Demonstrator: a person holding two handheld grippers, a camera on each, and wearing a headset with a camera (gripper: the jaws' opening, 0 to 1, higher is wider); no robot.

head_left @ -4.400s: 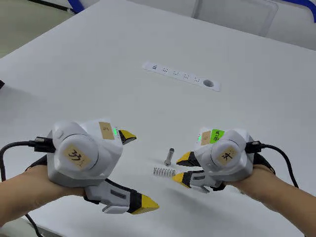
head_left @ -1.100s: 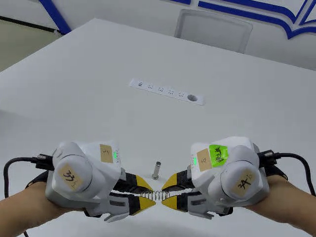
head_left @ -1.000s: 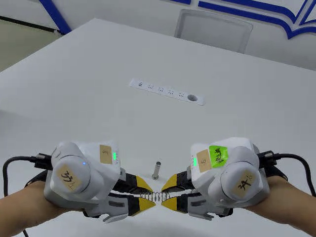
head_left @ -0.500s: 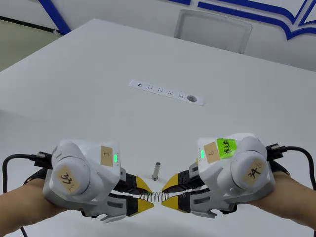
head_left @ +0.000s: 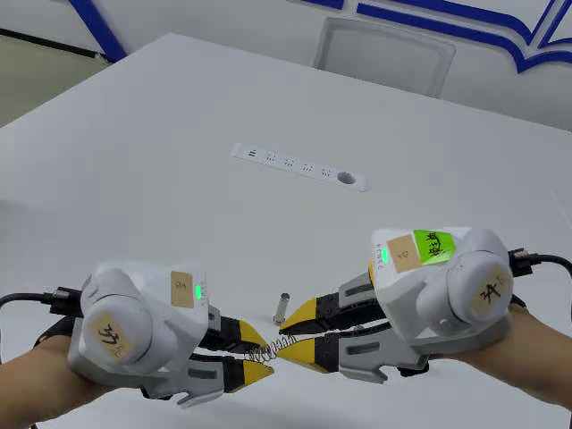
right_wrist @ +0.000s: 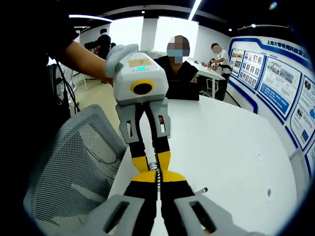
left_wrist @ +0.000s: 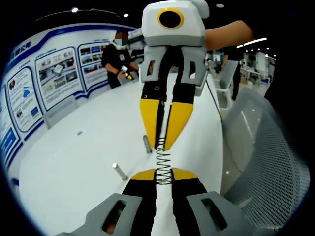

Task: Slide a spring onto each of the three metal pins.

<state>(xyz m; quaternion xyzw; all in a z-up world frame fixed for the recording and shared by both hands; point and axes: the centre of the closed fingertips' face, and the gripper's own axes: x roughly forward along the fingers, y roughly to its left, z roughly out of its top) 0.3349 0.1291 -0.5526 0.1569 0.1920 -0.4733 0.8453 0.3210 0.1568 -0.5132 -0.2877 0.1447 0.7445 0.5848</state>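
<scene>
Spring (left_wrist: 162, 161) between left tongs (left_wrist: 164, 173) and right tongs (right_wrist: 158, 174), perhaps near table (head_left: 179, 134) edge

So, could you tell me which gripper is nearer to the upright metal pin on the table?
Right. The right gripper has its upper tip just beside the pin; the left gripper sits further off, at the other end of the spring.
</scene>
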